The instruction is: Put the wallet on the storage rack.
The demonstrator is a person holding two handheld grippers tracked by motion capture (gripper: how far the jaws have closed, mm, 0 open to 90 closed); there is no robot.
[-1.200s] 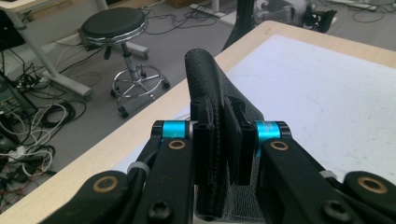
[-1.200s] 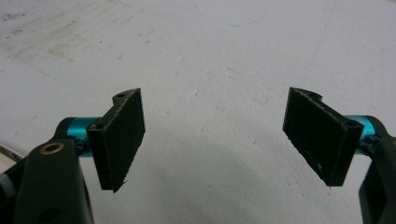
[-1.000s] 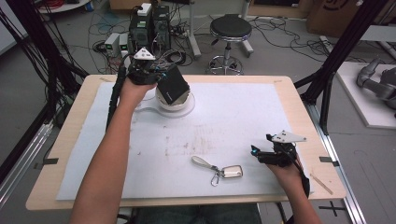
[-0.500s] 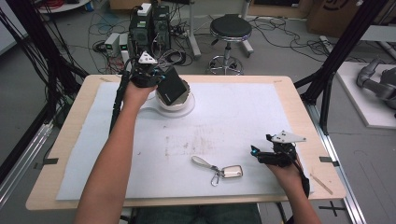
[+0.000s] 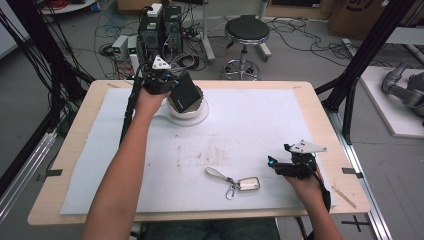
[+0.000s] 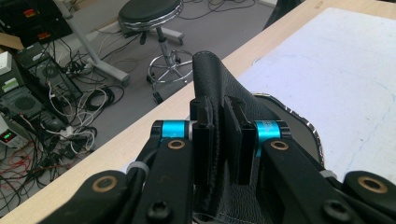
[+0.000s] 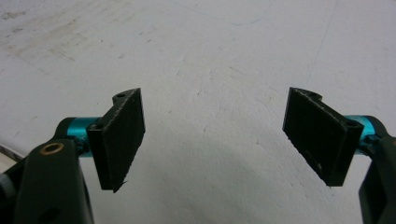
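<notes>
Left gripper clamps the black pouch, unmoved over the 11 o'clock plate.
Right gripper stays put, fingers wide.

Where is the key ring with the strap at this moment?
In the high view, the key ring lies on the white sheet near the front edge, just left of the right tool.

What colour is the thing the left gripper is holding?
Black, with a stitched edge; the wallet shows best in the left gripper view.
</notes>
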